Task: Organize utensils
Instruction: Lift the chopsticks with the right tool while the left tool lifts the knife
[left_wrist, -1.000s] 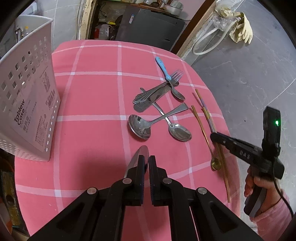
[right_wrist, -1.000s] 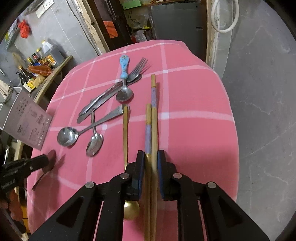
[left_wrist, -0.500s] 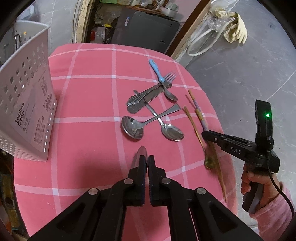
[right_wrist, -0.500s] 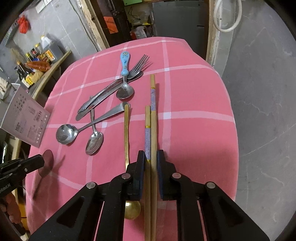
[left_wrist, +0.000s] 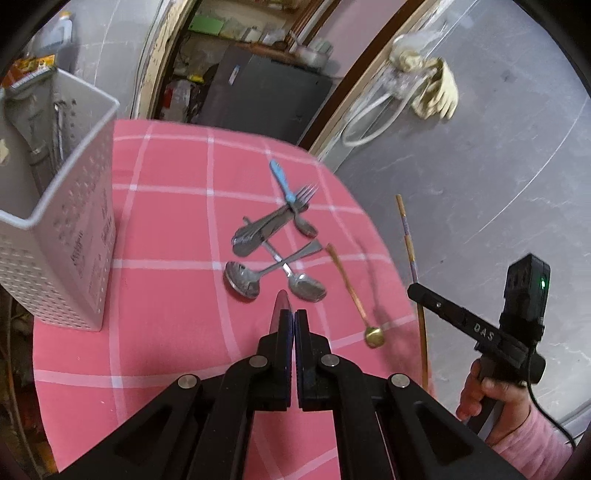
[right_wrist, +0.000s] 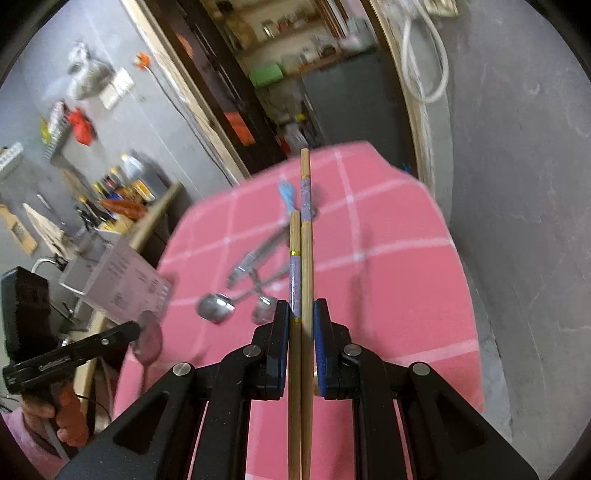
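My left gripper (left_wrist: 294, 314) is shut on a steel spoon (left_wrist: 281, 301), held above the pink checked tablecloth (left_wrist: 166, 229); the spoon's bowl also shows in the right wrist view (right_wrist: 149, 339). My right gripper (right_wrist: 300, 310) is shut on a pair of wooden chopsticks (right_wrist: 305, 236), lifted off the table; they also show in the left wrist view (left_wrist: 412, 258). A white perforated utensil basket (left_wrist: 74, 229) stands at the table's left. Loose steel spoons (left_wrist: 242, 282), a fork (left_wrist: 303, 195), a blue-handled spoon (left_wrist: 282, 181) and a gold spoon (left_wrist: 354, 291) lie mid-table.
The table's right edge drops to a grey floor (left_wrist: 498, 177). A dark cabinet (left_wrist: 266, 96) and a doorway stand behind the table. A shelf with bottles (right_wrist: 122, 192) is at the left in the right wrist view.
My right gripper has lifted the chopsticks off the table and tilted up. My left gripper has risen with the spoon. The gold spoon stays on the cloth.
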